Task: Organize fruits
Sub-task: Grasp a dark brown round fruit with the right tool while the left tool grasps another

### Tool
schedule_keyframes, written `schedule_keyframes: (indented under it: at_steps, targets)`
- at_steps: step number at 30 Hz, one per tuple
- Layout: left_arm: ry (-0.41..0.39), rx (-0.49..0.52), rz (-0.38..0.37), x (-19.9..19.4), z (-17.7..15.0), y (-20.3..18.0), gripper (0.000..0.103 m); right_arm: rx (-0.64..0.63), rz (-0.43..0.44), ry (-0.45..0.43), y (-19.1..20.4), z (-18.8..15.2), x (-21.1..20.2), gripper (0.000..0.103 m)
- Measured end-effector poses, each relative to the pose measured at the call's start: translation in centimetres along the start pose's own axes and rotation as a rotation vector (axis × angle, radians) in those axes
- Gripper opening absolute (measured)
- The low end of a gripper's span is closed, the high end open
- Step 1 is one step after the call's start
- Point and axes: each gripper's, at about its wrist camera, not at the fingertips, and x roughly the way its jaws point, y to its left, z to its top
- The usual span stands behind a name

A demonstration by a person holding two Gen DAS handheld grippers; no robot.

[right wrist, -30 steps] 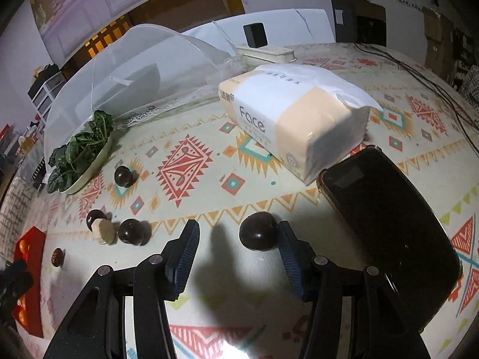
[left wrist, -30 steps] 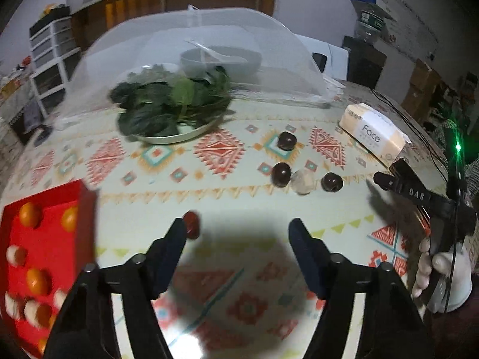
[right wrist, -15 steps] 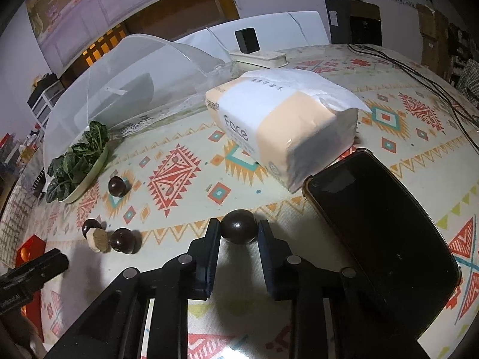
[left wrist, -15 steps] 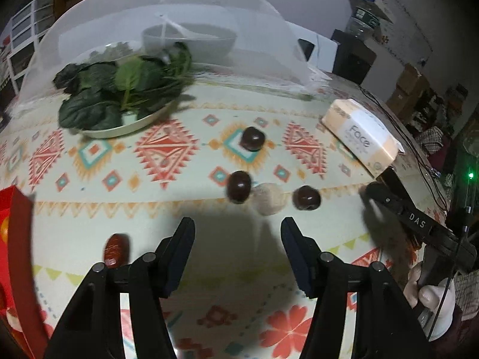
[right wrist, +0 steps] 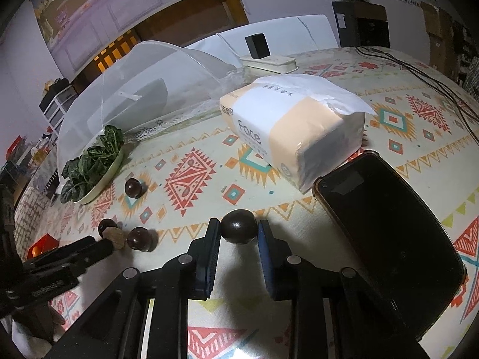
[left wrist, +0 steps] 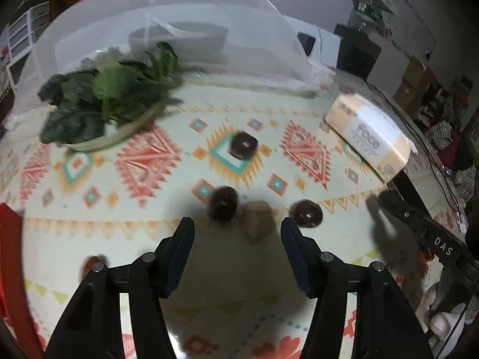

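My right gripper point(right wrist: 238, 231) is shut on a dark round fruit point(right wrist: 238, 230), held at its fingertips just above the patterned tablecloth. My left gripper point(left wrist: 238, 232) is open and empty. Just beyond its tips lie a dark fruit point(left wrist: 224, 203), a beige fruit point(left wrist: 259, 220) and another dark fruit point(left wrist: 307, 213). A third dark fruit point(left wrist: 243, 145) lies farther back. A small red fruit point(left wrist: 89, 264) lies at the left. The red tray point(left wrist: 12, 269) shows at the left edge, and in the right wrist view point(right wrist: 42, 243) holding orange fruit.
A plate of green leaves point(left wrist: 104, 101) and a mesh food cover point(left wrist: 167, 30) stand at the back. A tissue pack point(right wrist: 293, 137) and a black phone point(right wrist: 389, 239) lie to the right. The right gripper's body point(left wrist: 425, 236) shows at the left view's right edge.
My right gripper closed onto the dark fruit and lifted it slightly. My left gripper moved right and forward from the red tray toward the group of fruits.
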Motion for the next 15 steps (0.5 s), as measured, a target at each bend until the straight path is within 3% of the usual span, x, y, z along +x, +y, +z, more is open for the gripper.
schedule_keyframes:
  at_steps: [6, 15]
  targets:
    - [-0.009, -0.110, -0.002, 0.3, 1.2, 3.3, 0.059, -0.014, 0.018, -0.003, 0.5, -0.1, -0.2, 0.027]
    - [-0.002, -0.052, -0.043, 2.5, 1.3, 2.1, 0.054, -0.024, 0.029, 0.008, 0.8, -0.3, 0.1, 0.028]
